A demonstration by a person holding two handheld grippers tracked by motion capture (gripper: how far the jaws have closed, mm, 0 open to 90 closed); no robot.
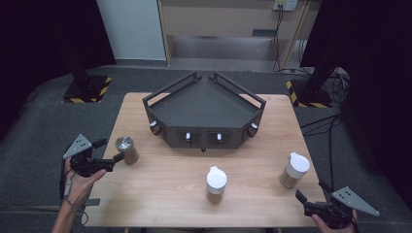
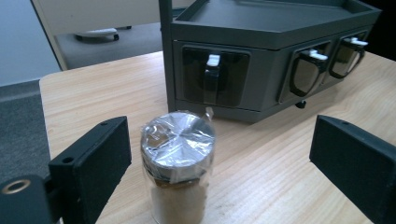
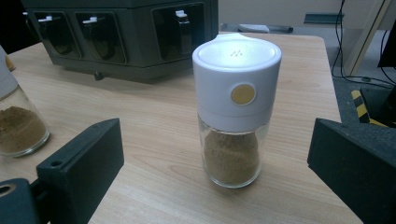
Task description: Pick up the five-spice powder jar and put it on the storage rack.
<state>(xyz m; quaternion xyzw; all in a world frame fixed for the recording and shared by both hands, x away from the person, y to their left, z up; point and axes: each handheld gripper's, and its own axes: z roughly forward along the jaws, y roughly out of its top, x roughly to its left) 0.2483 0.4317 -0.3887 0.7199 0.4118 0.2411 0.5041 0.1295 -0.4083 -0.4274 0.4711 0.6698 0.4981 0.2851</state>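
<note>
in the high view, the left hand-held gripper (image 1: 115, 150) is held level at the worktop (image 1: 170, 204) edge with jaws wide around the foil-capped jar (image 1: 126, 149), so the approach step is judged in hand. in the left gripper view, the foil-capped jar (image 2: 177, 163) is seen between the jaws, untouched; a further advance and closing are called for. in the right gripper view, the right hand-held gripper (image 3: 215, 163) is held wide, aimed at the white-capped jar (image 3: 236, 107).

Three spice jars: two white-capped jars (image 1: 216, 182), one silver-lidded jar (image 1: 126, 148); one dark rack (image 1: 204, 112), one table (image 1: 160, 189)
</note>
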